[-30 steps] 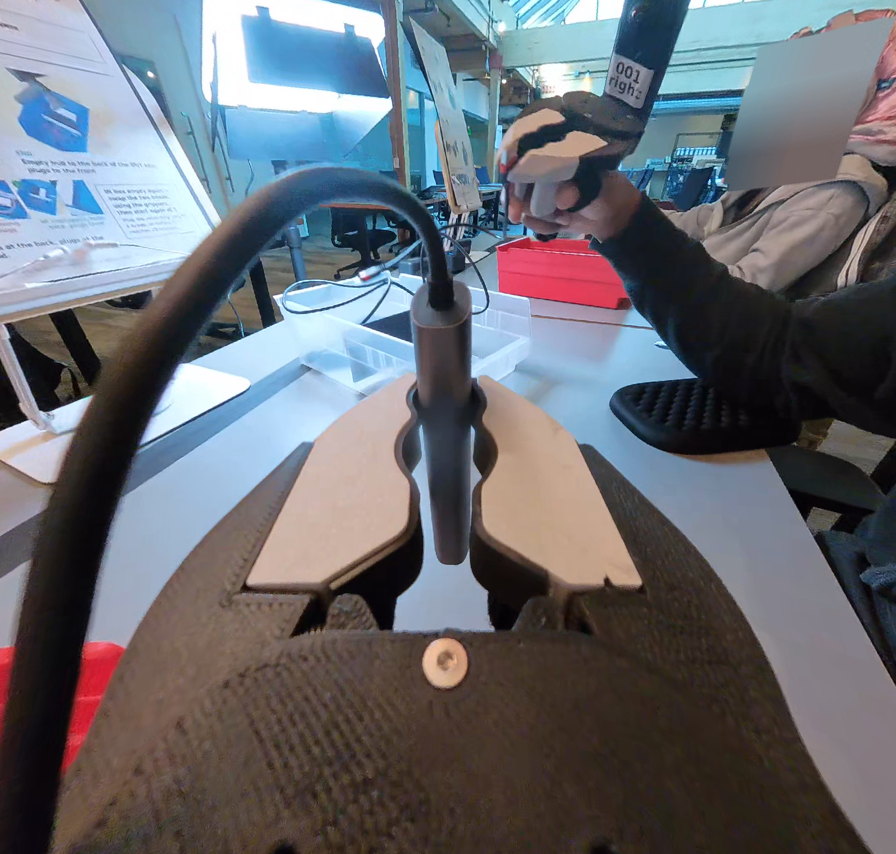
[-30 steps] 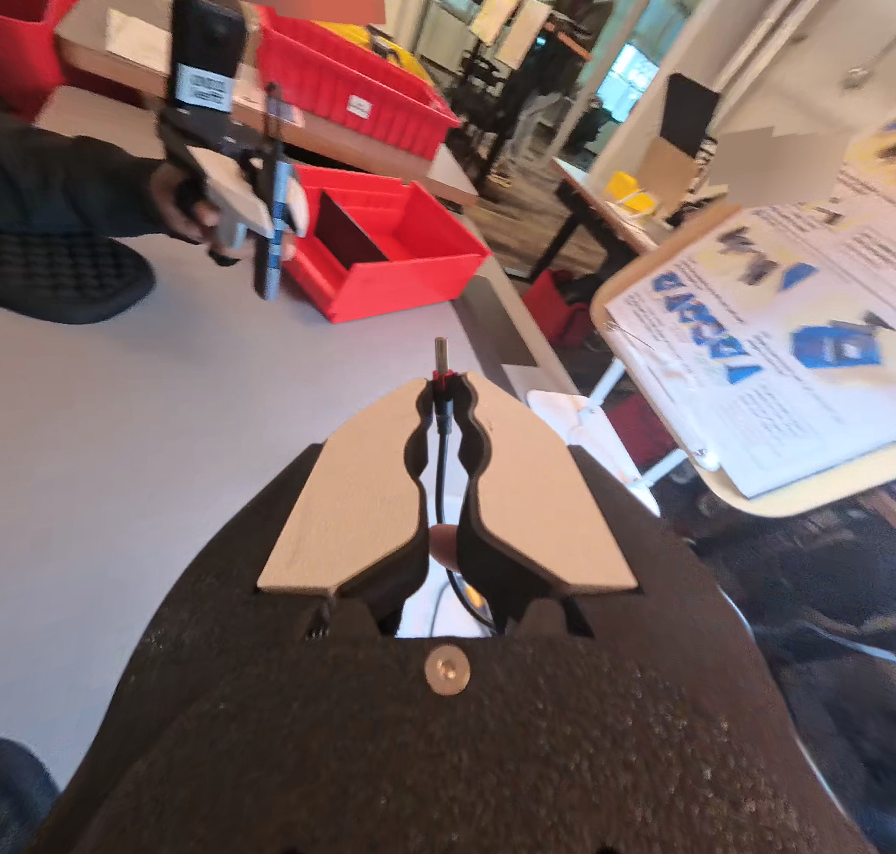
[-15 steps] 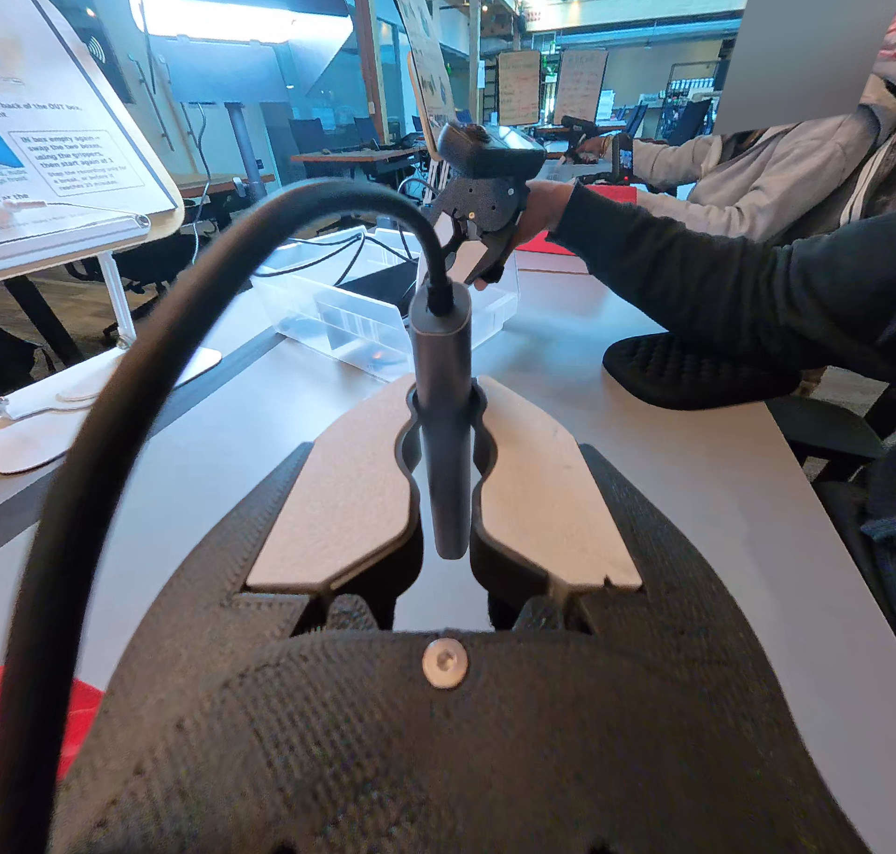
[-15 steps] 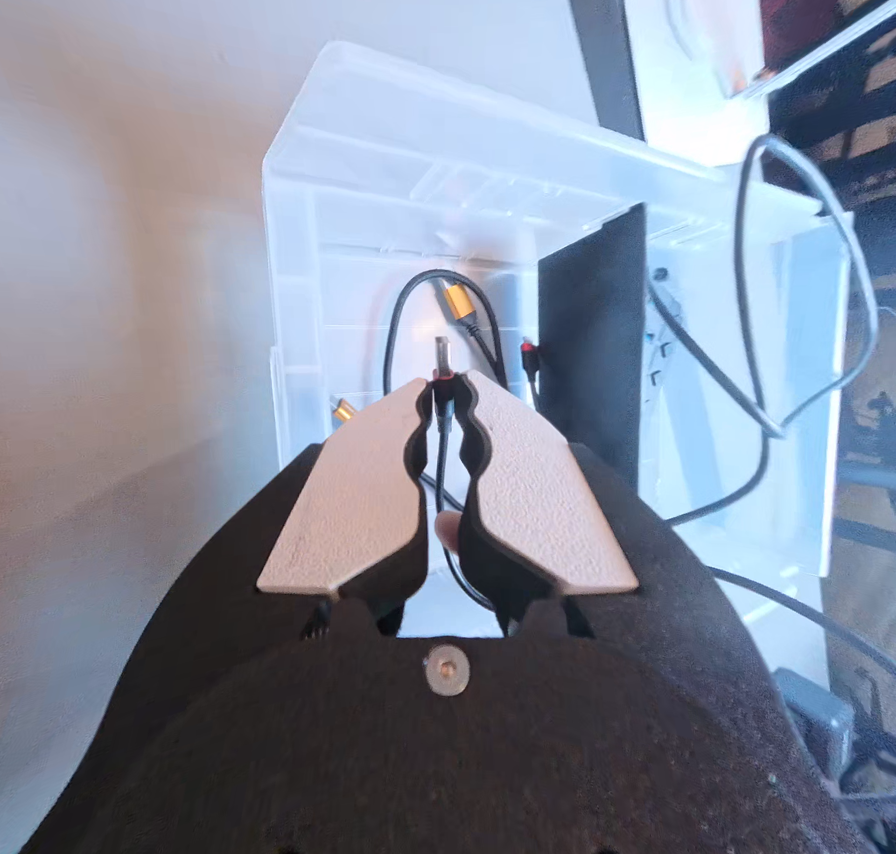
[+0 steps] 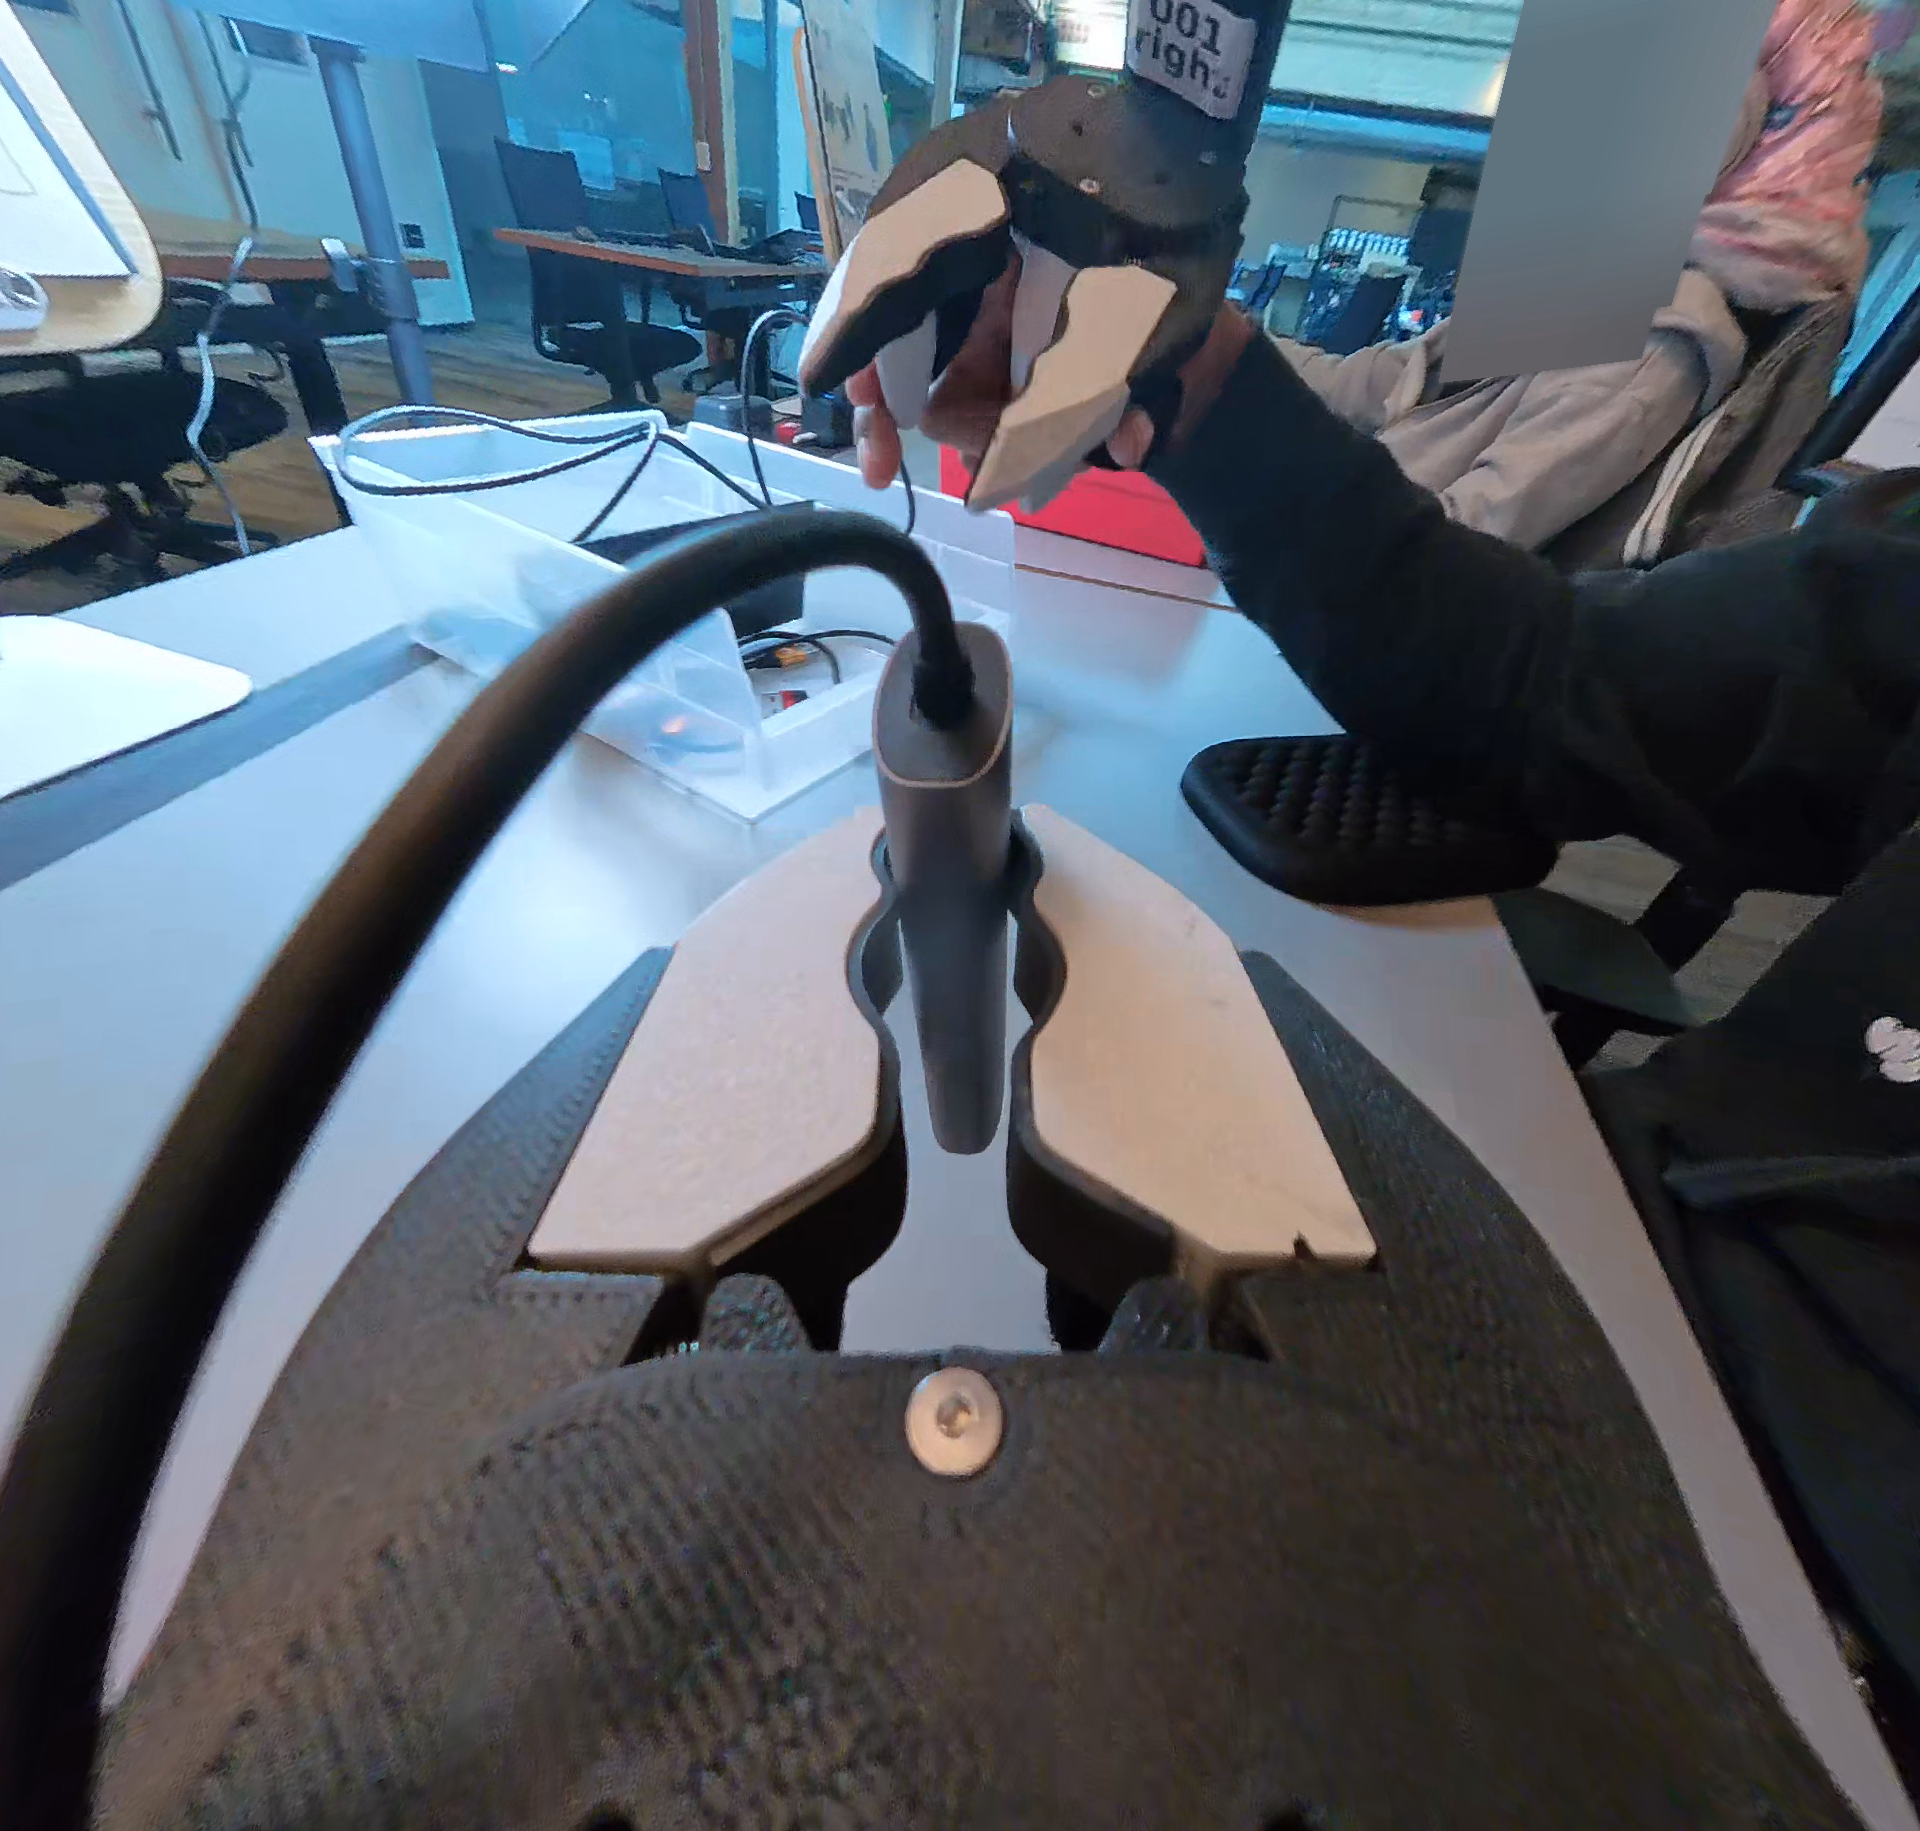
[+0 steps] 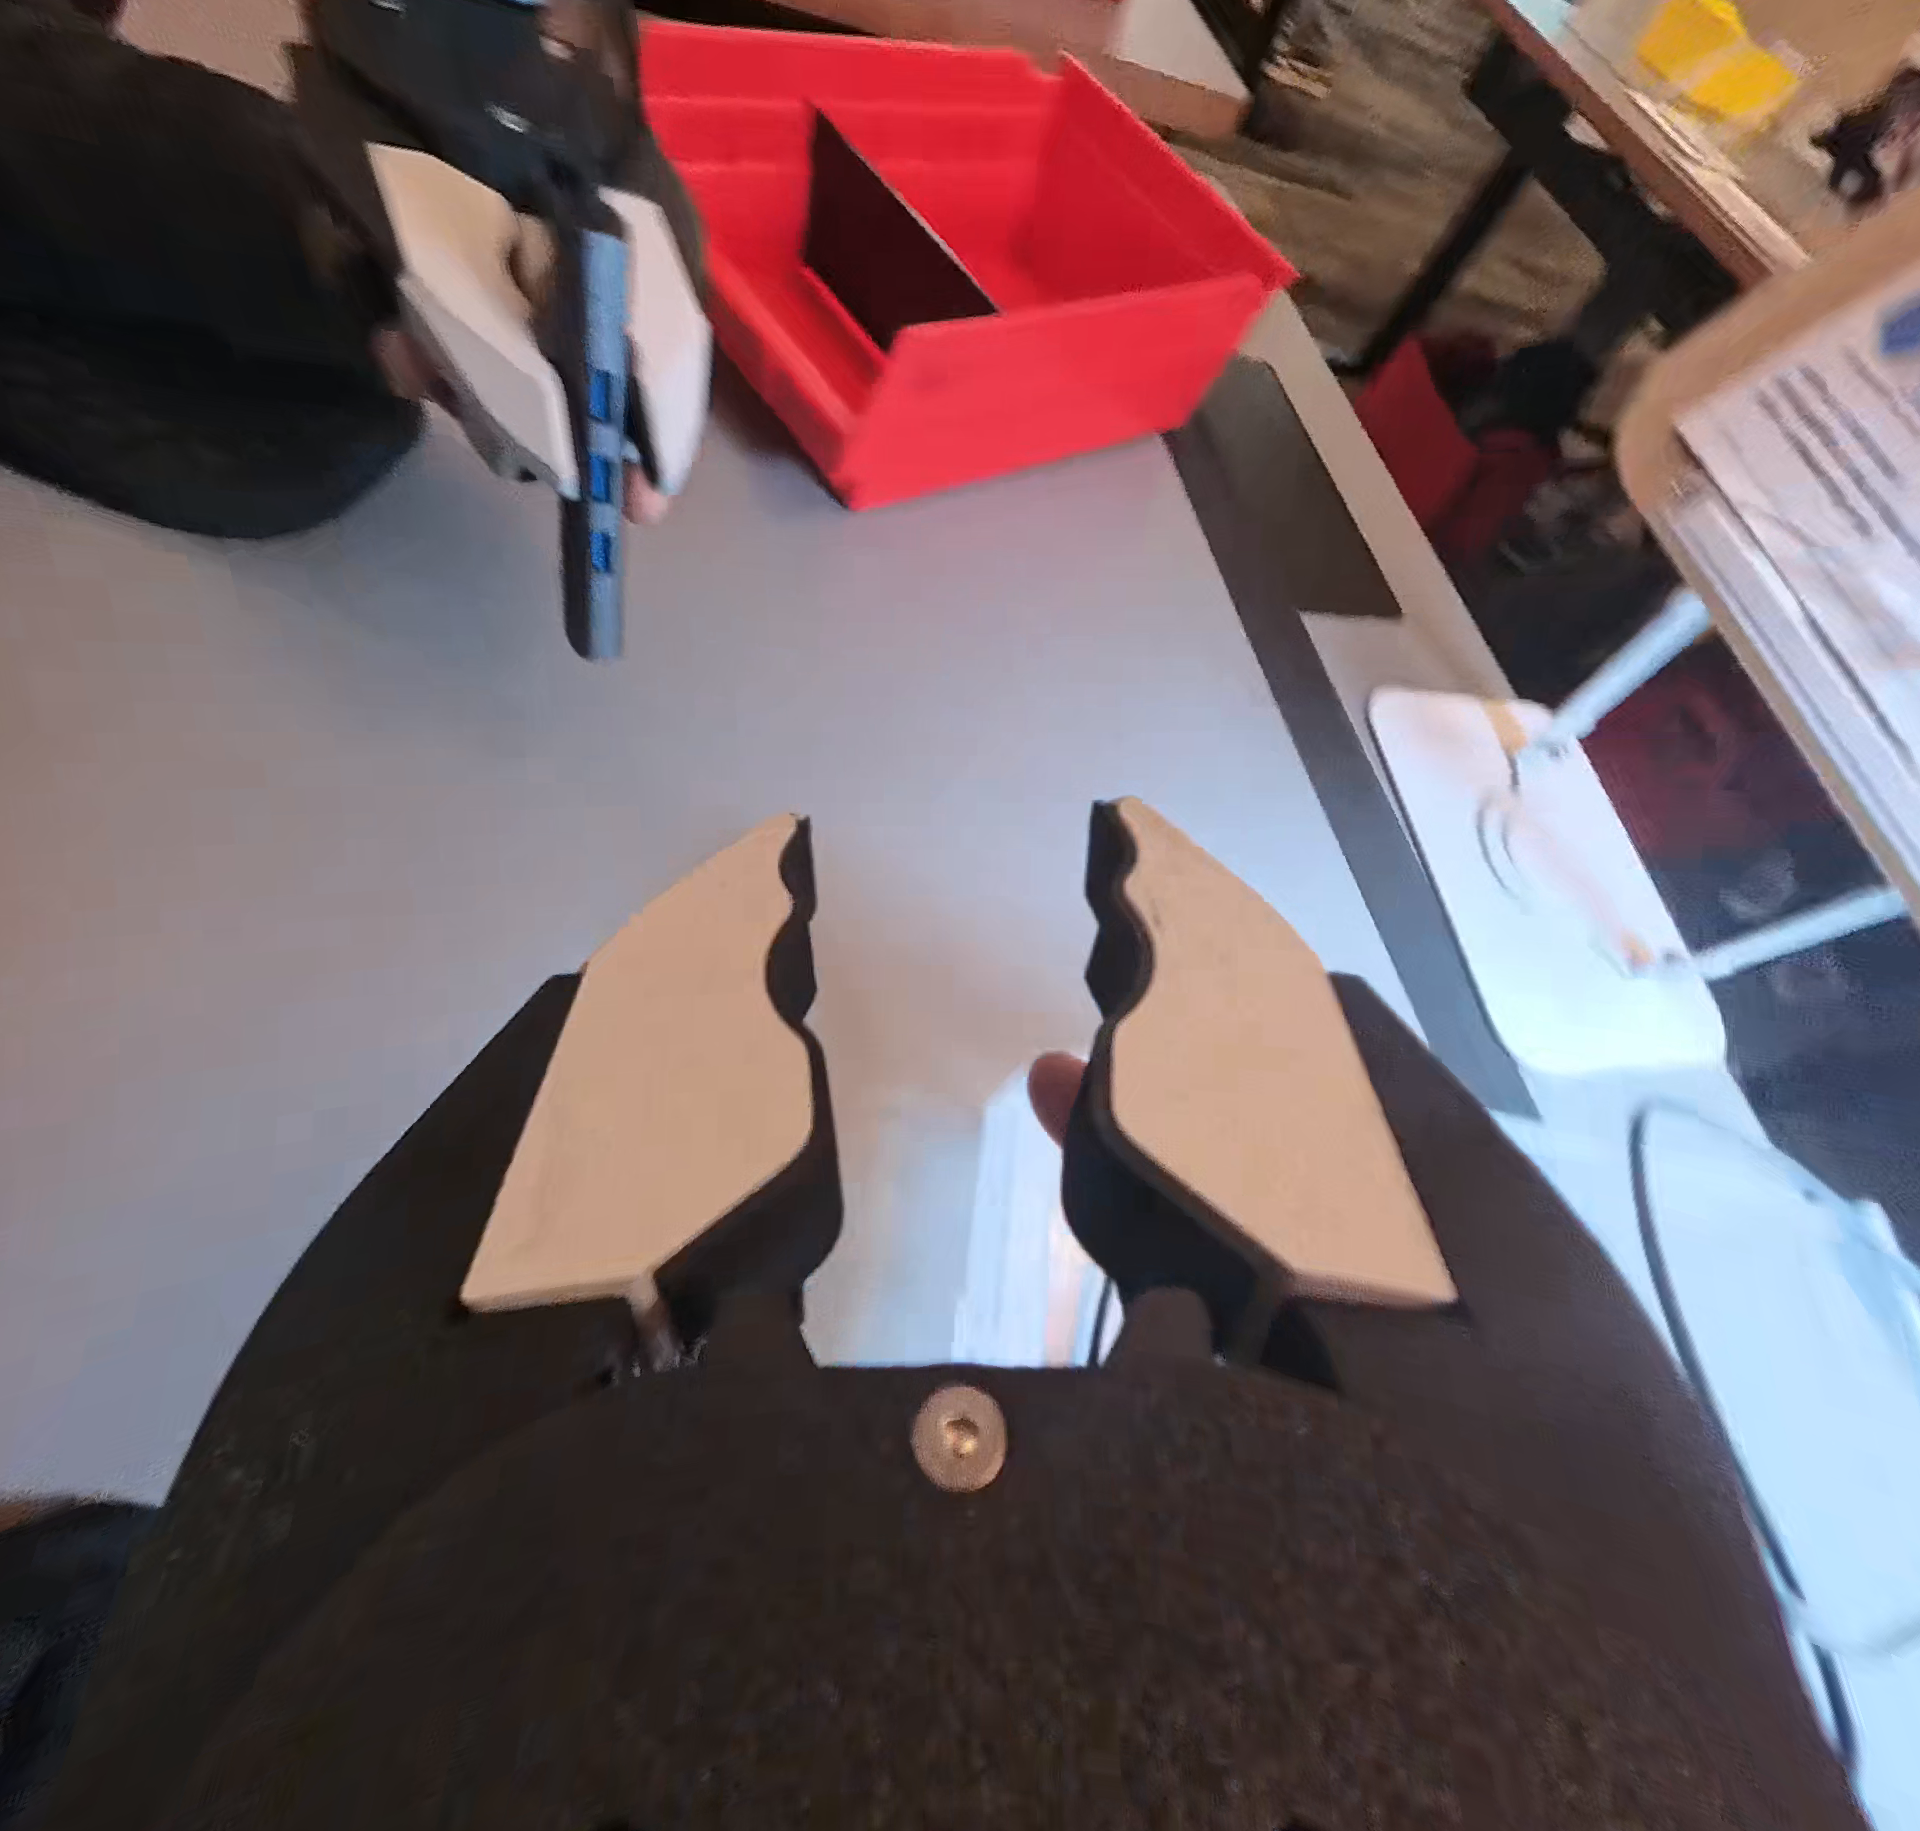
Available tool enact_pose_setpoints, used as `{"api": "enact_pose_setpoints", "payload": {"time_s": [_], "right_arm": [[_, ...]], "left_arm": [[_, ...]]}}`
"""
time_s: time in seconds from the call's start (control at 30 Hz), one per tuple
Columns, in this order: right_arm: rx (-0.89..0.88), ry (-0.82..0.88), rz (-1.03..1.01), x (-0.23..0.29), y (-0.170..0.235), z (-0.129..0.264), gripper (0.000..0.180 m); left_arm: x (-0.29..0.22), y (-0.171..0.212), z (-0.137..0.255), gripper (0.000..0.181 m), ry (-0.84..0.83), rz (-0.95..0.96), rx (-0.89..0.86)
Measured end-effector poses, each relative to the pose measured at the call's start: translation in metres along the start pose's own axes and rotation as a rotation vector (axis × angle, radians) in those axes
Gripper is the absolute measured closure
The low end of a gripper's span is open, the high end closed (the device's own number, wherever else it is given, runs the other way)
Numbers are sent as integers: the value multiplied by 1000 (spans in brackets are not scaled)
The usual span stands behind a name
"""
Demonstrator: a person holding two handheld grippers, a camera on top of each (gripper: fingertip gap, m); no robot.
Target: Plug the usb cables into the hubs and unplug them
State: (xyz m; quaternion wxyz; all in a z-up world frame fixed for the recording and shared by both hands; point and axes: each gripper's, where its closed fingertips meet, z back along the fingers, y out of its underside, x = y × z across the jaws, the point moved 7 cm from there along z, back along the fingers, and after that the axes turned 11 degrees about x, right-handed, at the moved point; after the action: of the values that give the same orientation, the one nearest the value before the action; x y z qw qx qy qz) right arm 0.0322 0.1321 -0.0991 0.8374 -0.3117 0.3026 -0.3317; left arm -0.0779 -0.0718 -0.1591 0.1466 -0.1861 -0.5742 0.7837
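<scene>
My left gripper (image 5: pixel 951 851) is shut on a dark grey USB hub (image 5: pixel 948 846), held upright above the grey table (image 5: pixel 312 898); the hub's thick black cable (image 5: pixel 416 794) arcs off to the left. It also shows in the right wrist view (image 6: pixel 597 472), blue ports facing me. My right gripper (image 6: pixel 948 825) is open with nothing between its fingers; it also shows in the left wrist view (image 5: pixel 894 441), raised above a clear plastic bin (image 5: pixel 665 638). USB cables with orange and red plugs (image 5: pixel 784 675) lie in that bin.
A red bin (image 6: pixel 987 306) with a black divider stands on the table behind the hub. A white stand base (image 6: pixel 1538 867) and a tilted instruction board (image 6: pixel 1808 493) are at the right. A black padded armrest (image 5: pixel 1351 825) and a person's dark sleeve (image 5: pixel 1558 659) sit at the table's right edge. Across from one pair of fingers to the other is roughly 12 centimetres. My right gripper's tips are some 25 centimetres from the black padded armrest (image 5: pixel 1351 825).
My right gripper let go of the thin red-collared USB cable over the clear bin, opened wide and swung back up over the table. My left gripper kept its hold on the hub.
</scene>
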Motion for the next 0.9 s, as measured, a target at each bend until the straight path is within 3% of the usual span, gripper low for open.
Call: {"api": "enact_pose_setpoints", "payload": {"time_s": [0.2, 0.33, 0.43, 0.5, 0.57, 0.63, 0.8, 0.9], "right_arm": [[-28, -98, 146, 59, -50, -50, 138], [48, -219, 113, 81, -51, -77, 138], [86, -282, 105, 87, -46, -88, 158], [100, -324, 118, 89, -44, -86, 162], [94, -340, 139, 86, -45, -70, 163], [83, -292, 140, 74, -49, -43, 163], [102, 4, 132, 18, -56, 45, 163], [246, 247, 86, -33, -49, 88, 163]], "left_arm": [[-5, 13, -20, 164, -26, 16, 170], [-14, 23, -31, 164, -18, -34, 321], [-21, 30, -37, 164, -11, -91, 402], [-23, 32, -38, 164, -9, -124, 414], [-29, 24, -34, 155, 29, -140, 360], [-40, 9, -24, 129, 79, -163, 296], [-66, -27, 10, 137, 142, -276, 129], [-56, -27, 17, 143, 115, -238, 87]]}}
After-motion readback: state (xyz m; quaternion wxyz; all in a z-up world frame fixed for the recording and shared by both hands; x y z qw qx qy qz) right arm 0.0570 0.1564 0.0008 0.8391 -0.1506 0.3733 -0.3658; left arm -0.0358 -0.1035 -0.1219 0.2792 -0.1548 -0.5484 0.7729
